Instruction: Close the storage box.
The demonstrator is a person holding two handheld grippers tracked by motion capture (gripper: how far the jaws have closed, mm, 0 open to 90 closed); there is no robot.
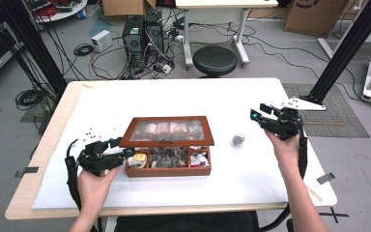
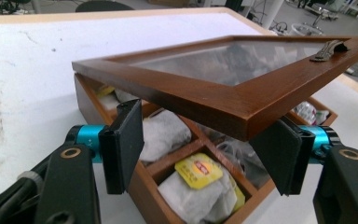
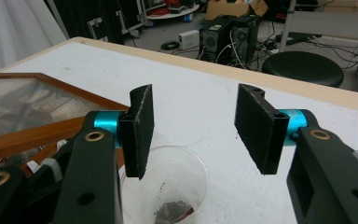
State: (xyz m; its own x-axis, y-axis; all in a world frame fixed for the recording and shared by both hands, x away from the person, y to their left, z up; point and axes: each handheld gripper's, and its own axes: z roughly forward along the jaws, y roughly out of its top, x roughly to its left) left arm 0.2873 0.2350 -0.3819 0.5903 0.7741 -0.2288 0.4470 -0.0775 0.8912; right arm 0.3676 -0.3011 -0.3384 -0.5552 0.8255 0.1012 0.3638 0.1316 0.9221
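Your brown wooden glass-lidded tea box (image 1: 168, 166) sits mid-table (image 1: 183, 94), paper tea bags (image 2: 196, 186) in its compartments; clear plastic cup (image 1: 237, 140) right of it.

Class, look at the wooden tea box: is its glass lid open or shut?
Open. The lid is raised off the wooden box, leaving a gap that exposes tea bags in the front compartments.

Lab or workshop space, not a home. Bare grey concrete floor (image 1: 280, 53) with loose cables (image 1: 101, 58) sprawling at 11 o'clock around two black computer towers (image 1: 142, 34). Black metal frame posts (image 1: 350, 46) at 2 o'clock and at 10 o'clock. Cardboard boxes (image 1: 314, 14) at 1 o'clock, black round stool (image 1: 215, 60) and white desk (image 1: 222, 9) at 12 o'clock. Tape marks on the floor at 4 o'clock.
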